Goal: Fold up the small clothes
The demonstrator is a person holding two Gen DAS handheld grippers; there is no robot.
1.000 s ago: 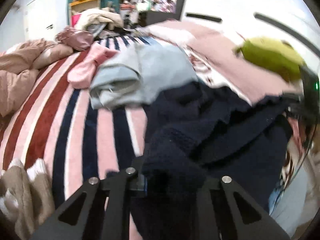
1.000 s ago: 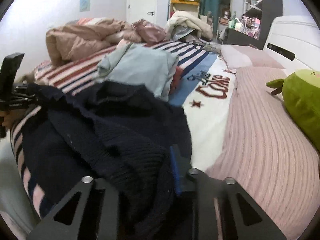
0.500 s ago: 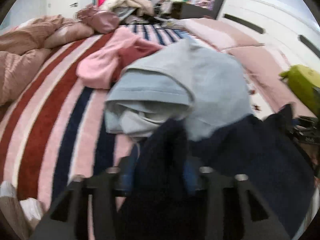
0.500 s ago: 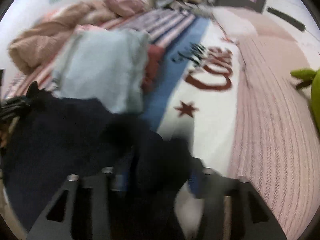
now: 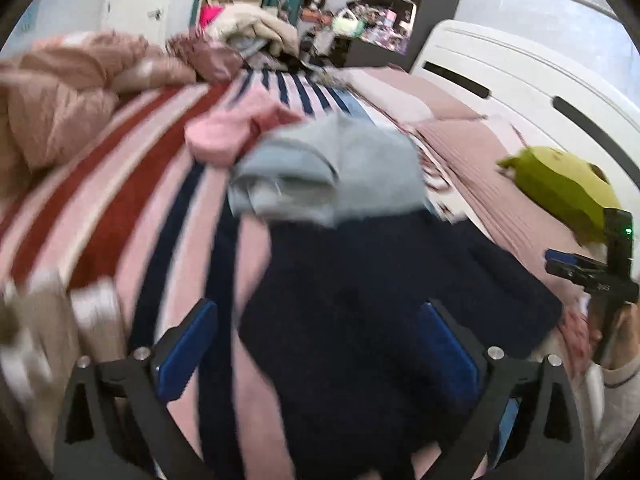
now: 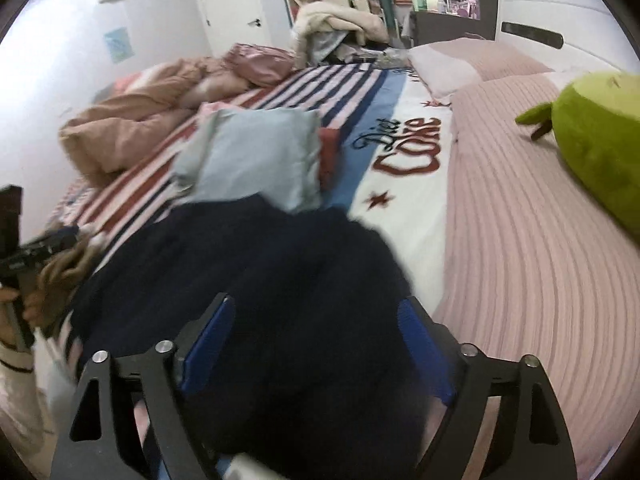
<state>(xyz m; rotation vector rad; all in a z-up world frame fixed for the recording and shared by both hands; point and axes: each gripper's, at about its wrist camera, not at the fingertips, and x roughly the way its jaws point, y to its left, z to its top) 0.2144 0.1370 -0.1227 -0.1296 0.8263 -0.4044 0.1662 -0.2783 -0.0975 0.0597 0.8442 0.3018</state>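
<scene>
The navy knit garment [image 5: 384,300] lies flat on the striped blanket [image 5: 132,208], directly beneath and ahead of our two tools; its far edge touches the light blue folded piece [image 5: 332,168] beyond. We hold the left gripper [image 5: 316,344] and right gripper [image 6: 316,344] spread wide, pinching nothing, which we read as a fold just laid down. The garment's long axis appears to run side to side between our grippers, though blur hides its hem; the next move likely calls for re-gripping an edge.
</scene>
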